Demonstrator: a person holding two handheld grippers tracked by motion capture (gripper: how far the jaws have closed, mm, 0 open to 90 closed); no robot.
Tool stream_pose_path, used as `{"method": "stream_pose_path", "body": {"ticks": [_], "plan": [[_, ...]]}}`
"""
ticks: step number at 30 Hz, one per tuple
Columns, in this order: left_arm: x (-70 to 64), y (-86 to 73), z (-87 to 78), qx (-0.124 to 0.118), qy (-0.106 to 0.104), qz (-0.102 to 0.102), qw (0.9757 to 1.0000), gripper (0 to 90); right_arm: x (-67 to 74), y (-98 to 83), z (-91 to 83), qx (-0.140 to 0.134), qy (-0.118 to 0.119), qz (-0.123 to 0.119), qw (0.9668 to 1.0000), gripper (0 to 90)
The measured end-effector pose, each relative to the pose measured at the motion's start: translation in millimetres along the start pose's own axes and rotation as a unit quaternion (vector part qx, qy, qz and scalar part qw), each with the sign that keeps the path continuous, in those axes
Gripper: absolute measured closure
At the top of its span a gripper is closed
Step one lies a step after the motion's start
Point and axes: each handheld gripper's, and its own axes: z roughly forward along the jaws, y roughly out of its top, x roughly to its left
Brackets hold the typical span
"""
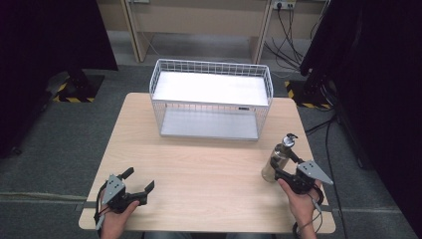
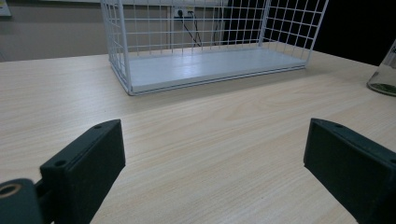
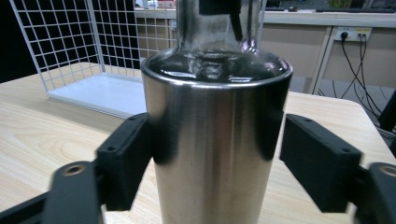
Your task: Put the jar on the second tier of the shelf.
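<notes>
Right gripper (image 1: 276, 172) clamps steel bottle (image 1: 277, 159) upright at table (image 1: 199, 164) right edge, jaws on both sides; left gripper (image 1: 139, 180) jaws spread wide, empty, near-left; white wire basket (image 1: 211, 99) at far middle.

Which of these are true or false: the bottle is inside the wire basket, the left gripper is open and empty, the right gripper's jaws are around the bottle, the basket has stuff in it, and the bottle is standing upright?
1. The steel bottle is inside the white wire basket. False: it stands on the wooden table, nearer the person than the basket and to its right.
2. The left gripper is open with nothing between its jaws. True.
3. The right gripper has a jaw on each side of the bottle. True, though a firm clamp cannot be confirmed.
4. The basket holds several items. False: only its bare white floor shows.
5. The bottle is upright. True.
</notes>
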Motion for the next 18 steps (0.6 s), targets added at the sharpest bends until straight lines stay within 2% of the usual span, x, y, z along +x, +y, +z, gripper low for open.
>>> {"method": "stream_pose_path", "body": {"ticks": [2,4,14,18], "plan": [[0.0,0.0,0.0,0.000,0.000,0.000,1.0000,5.1,-0.3,-0.7,0.8,0.000,0.003,0.001,1.0000,29.6],[-0.1,0.0,0.0,0.000,0.000,0.001,1.0000,5.1,-1.1,-3.2,2.9,-0.003,0.015,0.008,0.9999,34.8],[-0.3,0.1,0.1,0.001,-0.001,0.002,1.0000,5.1,2.5,-0.8,3.7,-0.002,0.002,0.002,1.0000,35.3],[-0.4,0.1,0.2,0.001,-0.001,0.002,1.0000,5.1,5.3,7.2,1.4,-0.014,0.004,0.001,0.9999,35.3]]}}
